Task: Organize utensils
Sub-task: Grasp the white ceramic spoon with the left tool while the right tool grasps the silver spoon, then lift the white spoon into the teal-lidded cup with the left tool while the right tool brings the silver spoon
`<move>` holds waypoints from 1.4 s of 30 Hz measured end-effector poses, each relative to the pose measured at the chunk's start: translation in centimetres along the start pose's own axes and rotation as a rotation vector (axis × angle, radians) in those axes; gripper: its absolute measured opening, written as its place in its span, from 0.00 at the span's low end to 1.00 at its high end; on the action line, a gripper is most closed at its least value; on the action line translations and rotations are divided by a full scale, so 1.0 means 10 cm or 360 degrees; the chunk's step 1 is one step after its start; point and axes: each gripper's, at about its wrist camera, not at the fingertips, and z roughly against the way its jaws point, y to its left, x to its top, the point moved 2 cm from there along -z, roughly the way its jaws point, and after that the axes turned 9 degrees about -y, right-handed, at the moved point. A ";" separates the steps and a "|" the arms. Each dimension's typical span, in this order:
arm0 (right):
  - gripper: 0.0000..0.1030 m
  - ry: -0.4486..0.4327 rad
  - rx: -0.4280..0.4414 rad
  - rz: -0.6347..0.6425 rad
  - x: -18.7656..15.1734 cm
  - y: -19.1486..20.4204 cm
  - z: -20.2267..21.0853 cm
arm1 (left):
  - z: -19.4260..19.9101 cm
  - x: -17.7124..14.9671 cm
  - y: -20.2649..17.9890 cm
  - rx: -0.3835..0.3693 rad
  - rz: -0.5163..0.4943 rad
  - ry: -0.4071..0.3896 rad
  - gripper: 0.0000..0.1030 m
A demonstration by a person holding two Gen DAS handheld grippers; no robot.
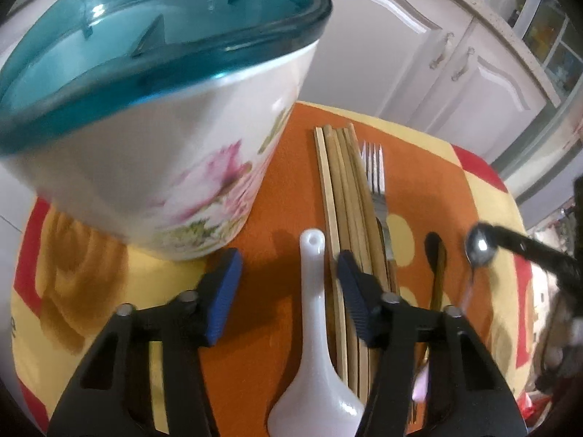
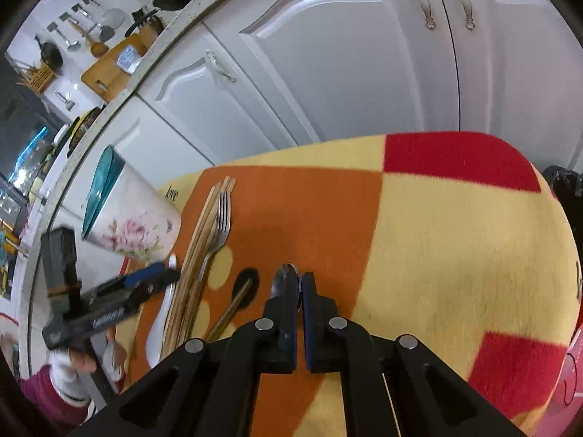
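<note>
Utensils: bundle of wooden chopsticks (image 1: pixel 340 196), steel fork (image 1: pixel 375 178) just to their right, white ceramic soup spoon (image 1: pixel 313 331) to their left, and a dark wooden spoon (image 1: pixel 435 266) farther right, all lying side by side on the orange patch of a checked blanket (image 1: pixel 284 182).
Holder: white floral utensil cup (image 1: pixel 153 167) with a teal rim, at the blanket's left, leaning toward the camera in the left wrist view.
Left gripper: left gripper (image 1: pixel 289 273) hovers over the soup spoon's handle, blue pads apart on either side of it, not pressing; right pad above the chopsticks.
Right gripper: right gripper (image 2: pixel 300 293) has its fingers together, clamped on a metal spoon (image 2: pixel 286 278) whose bowl sticks out past the tips, lifted above the blanket.
Person: gloved hand (image 2: pixel 78 360) and magenta sleeve (image 2: pixel 40 393) behind the left gripper.
Background: white cabinet doors (image 2: pixel 328 54).
</note>
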 end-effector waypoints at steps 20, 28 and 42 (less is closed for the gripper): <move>0.02 -0.0030 0.0132 0.0143 -0.19 0.71 0.30 | 0.78 -0.29 0.36 -0.0100 0.0039 -0.0015 0.11; 0.02 -0.0179 0.0104 0.0293 0.11 1.08 0.61 | 1.42 0.06 0.50 -0.0205 0.0125 -0.0270 0.11; 0.02 -0.0464 0.0116 0.0498 0.89 1.80 1.02 | 2.32 0.67 0.64 -0.0277 0.0069 -0.0476 0.10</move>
